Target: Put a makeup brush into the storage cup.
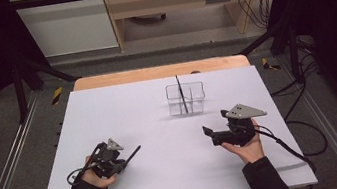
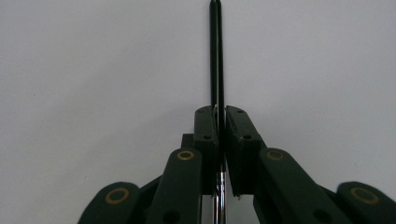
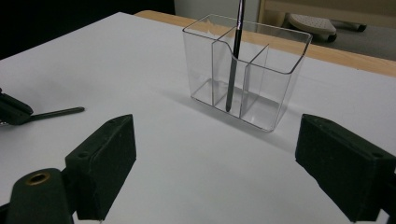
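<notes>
**Observer:** What did you have in hand at that point?

**Operator:** My left hand-held gripper was clamped on a pen, slim and black, with the pads pressing it from both sides. In the left gripper view it ran straight out past the fingertips, and a shiny metal stretch showed below them. It sat low over the bench, near its front left.

**Observer:** How did you judge it would handle?

**Operator:** Light and stiff, I thought, but smooth and round, so apt to slip or roll in the pads. I had it near one end; I judged a hold closer to the middle would swing less.

**Observer:** And the other hand?

**Operator:** The right hand-held gripper stood wide with nothing between its jaws, facing the organiser.

**Observer:** What was that like?

**Operator:** Clear plastic with thin dividers, probably light enough to skid if nudged. A second pen leaned upright in a middle compartment. It stood towards the far side of the bench, well apart from both hands.

**Observer:** The surface and the room?

**Operator:** A plain white sheet over a wooden top, matte and flat. Beyond it were grey floor, a black frame, loose cables and pale wooden furniture.
</notes>
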